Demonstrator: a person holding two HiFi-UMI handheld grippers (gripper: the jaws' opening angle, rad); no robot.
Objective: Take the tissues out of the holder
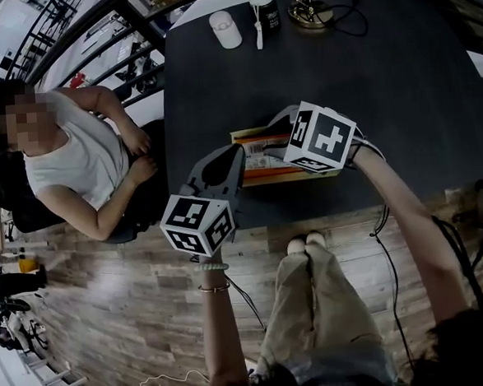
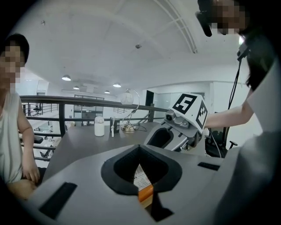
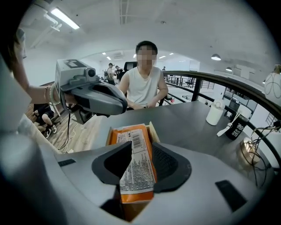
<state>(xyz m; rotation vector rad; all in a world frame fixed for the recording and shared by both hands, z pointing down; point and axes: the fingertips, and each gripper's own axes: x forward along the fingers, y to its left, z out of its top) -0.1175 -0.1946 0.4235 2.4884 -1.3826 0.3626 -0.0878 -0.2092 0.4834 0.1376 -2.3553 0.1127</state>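
A wooden tissue holder (image 1: 242, 135) lies near the front edge of the dark table (image 1: 398, 78). An orange tissue pack (image 1: 265, 157) with a white label lies inside it. My right gripper (image 1: 275, 140) hangs over the holder's right part. In the right gripper view its jaws (image 3: 136, 176) stand open on either side of the pack (image 3: 134, 145), and the pads do not press on it. My left gripper (image 1: 237, 154) points at the holder's left end with its jaws shut and empty. Through their narrow slit in the left gripper view I see the pack (image 2: 141, 178).
A person (image 1: 75, 167) sits at the table's left side. At the far edge stand a white cup (image 1: 225, 28), a dark bottle (image 1: 269, 14) and a lamp base (image 1: 311, 11) with a cable. A railing runs behind the table. Wooden floor lies below the front edge.
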